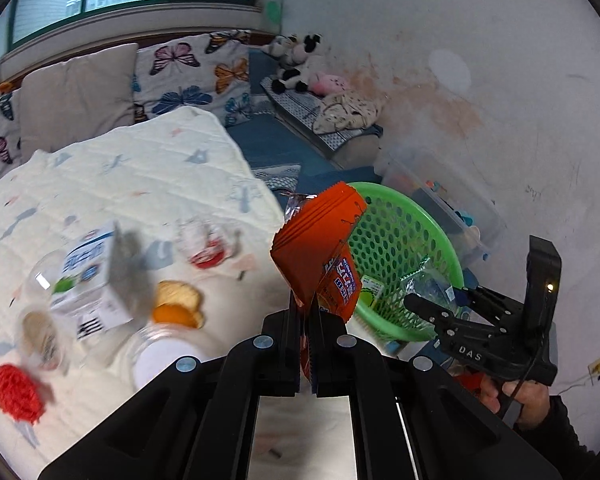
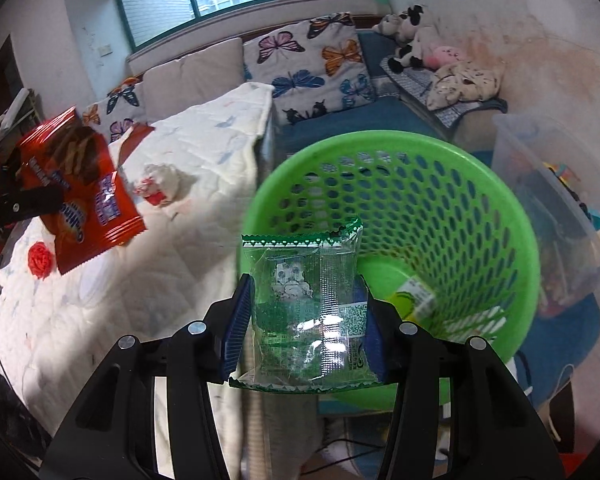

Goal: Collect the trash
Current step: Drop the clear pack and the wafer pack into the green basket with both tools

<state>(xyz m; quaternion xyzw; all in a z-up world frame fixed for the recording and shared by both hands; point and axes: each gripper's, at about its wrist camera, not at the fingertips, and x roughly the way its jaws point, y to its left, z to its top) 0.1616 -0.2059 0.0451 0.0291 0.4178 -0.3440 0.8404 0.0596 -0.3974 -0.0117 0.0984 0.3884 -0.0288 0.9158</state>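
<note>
Here the green basket (image 2: 392, 168) serves as the landmark: it stands on the floor just beside the edge of the quilted bed (image 1: 132, 184), and some wrappers already lie on its bottom. The right gripper (image 2: 306, 316) has its jaws clamped on a clear green-printed wrapper (image 2: 304, 308), the blue pads pressing its two sides, and the wrapper hangs over the near rim of the basket. The left gripper (image 1: 309, 322) has its jaws pinched tight on the lower edge of an orange-red snack bag (image 1: 320, 244), which stands up from the fingers and sits on the bed side of the basket, close to its rim as the left wrist view shows it. In the right wrist view the same bag appears well out to the bed side of the basket. On the bed, farther from the basket, lie a white-and-blue carton (image 1: 96, 276), orange peel (image 1: 178, 304), a crumpled white-and-red scrap (image 1: 204, 246) and a red net ball (image 1: 18, 394). A clear storage bin (image 2: 556, 200) stands on the far side of the basket by the wall.
</note>
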